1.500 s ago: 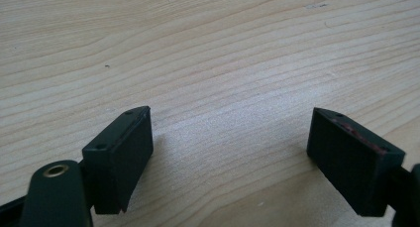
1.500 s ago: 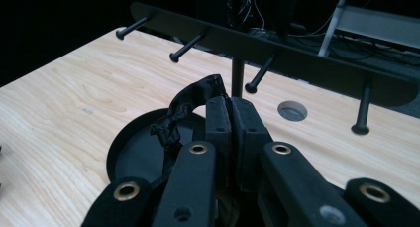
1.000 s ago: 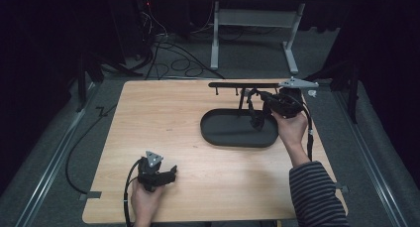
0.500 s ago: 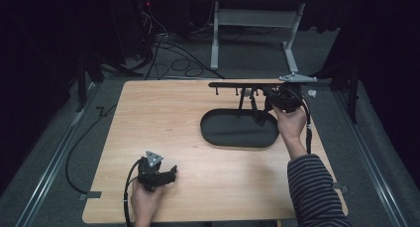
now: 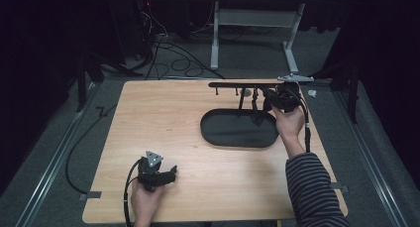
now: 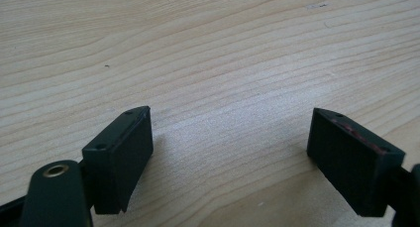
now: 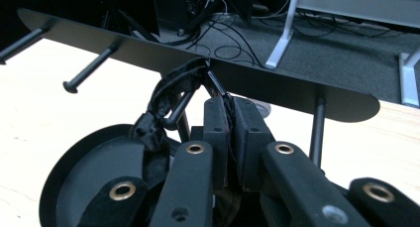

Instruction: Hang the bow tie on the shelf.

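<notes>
High view: wooden table [image 5: 163, 123] with a black oval tray [image 5: 238, 130] on its right half. Above the tray stands a black rack [image 5: 237, 84], a flat bar on thin posts with short pegs sticking out. Right gripper [image 5: 276, 99] is up at the right end of the rack, held by the right hand [image 5: 289, 123], striped sleeve [image 5: 312, 187] below it. A dark strap [image 5: 256, 115] hangs down from the rack toward the tray's far edge, just beside the gripper. Left gripper [image 5: 168, 175] sits low at the near-left of the table, in the left hand [image 5: 143, 199], well apart from the tray and rack. Its cable [image 5: 130, 187] loops back toward the table edge.

Left gripper view: both black pads [image 6: 121, 155] stand wide apart over bare wood, nothing between them. They are right down near the table top; contact cannot be told.

Right gripper view: the two jaws are pressed nearly together, pinching a thin black cord of the strap [image 7: 168, 100] between the pads [image 7: 247, 133]; they have just eased open a hair, cord still clamped. The strap is a bunched fabric loop hooked over a rack peg [image 7: 181, 108] under the bar [image 7: 237, 81]. Its lower part hangs toward the tray [image 7: 74, 187]. More pegs [image 7: 89, 68] stick out to the left along the bar, bare. One post [image 7: 317, 125] of the rack stands right of the jaws.
</notes>
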`<state>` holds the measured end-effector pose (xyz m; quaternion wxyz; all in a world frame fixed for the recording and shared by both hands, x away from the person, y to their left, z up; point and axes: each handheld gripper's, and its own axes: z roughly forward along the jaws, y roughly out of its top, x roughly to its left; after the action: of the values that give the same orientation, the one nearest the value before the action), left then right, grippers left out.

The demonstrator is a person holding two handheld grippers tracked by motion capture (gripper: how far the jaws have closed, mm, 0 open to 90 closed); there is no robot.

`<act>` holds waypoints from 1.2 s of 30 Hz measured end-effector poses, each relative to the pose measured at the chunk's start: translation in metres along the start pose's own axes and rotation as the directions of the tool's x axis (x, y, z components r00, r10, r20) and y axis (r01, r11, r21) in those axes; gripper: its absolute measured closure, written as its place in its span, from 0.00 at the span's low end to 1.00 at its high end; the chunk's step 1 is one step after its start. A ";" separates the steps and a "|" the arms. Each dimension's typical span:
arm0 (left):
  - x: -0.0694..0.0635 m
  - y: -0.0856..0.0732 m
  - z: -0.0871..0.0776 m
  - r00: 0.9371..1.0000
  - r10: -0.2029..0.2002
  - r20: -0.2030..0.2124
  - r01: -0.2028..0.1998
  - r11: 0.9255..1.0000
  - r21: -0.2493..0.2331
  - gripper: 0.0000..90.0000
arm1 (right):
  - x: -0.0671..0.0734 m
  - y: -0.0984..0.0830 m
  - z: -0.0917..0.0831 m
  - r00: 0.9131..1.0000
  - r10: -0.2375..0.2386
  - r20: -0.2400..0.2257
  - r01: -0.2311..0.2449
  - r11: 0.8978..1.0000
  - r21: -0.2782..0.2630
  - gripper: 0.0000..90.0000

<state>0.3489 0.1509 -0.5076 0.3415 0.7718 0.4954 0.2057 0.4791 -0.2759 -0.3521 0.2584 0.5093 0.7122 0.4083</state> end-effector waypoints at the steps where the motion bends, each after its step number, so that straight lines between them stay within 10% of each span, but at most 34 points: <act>1: 0.000 0.000 0.000 1.000 0.000 0.000 0.000 1.000 0.000 0.20 | 0.000 -0.001 0.001 1.000 0.003 0.001 -0.003 1.000 0.005 0.96; 36: 0.000 0.000 0.000 1.000 0.000 0.000 0.000 1.000 0.000 0.20 | 0.000 -0.017 0.006 1.000 0.013 -0.020 -0.012 0.999 0.050 0.87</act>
<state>0.3489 0.1509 -0.5076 0.3415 0.7718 0.4954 0.2057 0.4752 -0.2761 -0.3693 0.2361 0.5157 0.7215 0.3972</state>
